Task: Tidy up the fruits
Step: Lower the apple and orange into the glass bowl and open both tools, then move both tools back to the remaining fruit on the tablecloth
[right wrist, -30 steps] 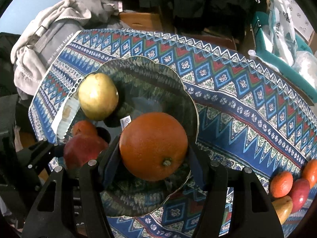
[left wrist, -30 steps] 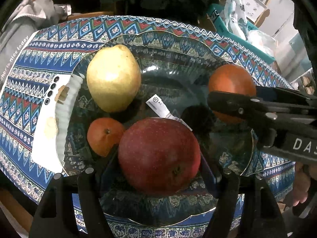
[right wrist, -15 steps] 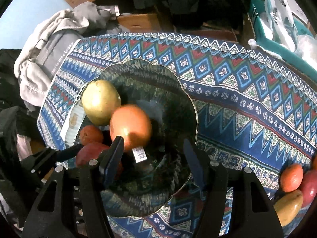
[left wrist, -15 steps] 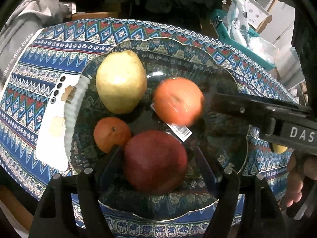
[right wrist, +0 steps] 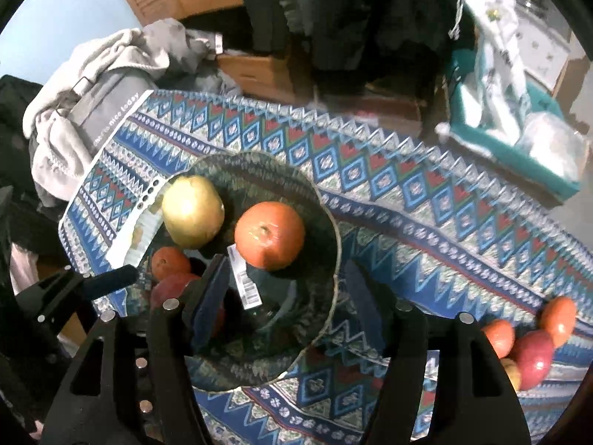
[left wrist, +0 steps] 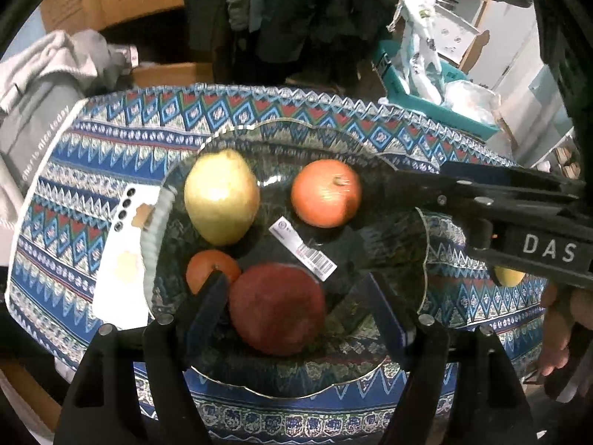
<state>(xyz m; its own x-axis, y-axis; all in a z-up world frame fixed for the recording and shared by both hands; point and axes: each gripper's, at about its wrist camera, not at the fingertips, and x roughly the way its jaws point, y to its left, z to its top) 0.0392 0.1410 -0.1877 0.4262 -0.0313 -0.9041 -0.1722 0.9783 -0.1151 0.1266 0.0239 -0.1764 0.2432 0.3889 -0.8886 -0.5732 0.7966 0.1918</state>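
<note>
On the patterned blue worktop (right wrist: 426,200), a round orange (right wrist: 270,235) rests in the dark glass bowl (right wrist: 326,218), beyond the right gripper (right wrist: 285,296), whose empty jaws are opening.

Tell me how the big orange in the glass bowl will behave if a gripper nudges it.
The orange is round and sits free on the smooth curved floor of the glass bowl, so it would probably roll, likely toward the bowl's low middle. Its skin looks firm and slightly glossy, so it should keep its shape but might slip off narrow pads. The pear beside it could stop it.
</note>
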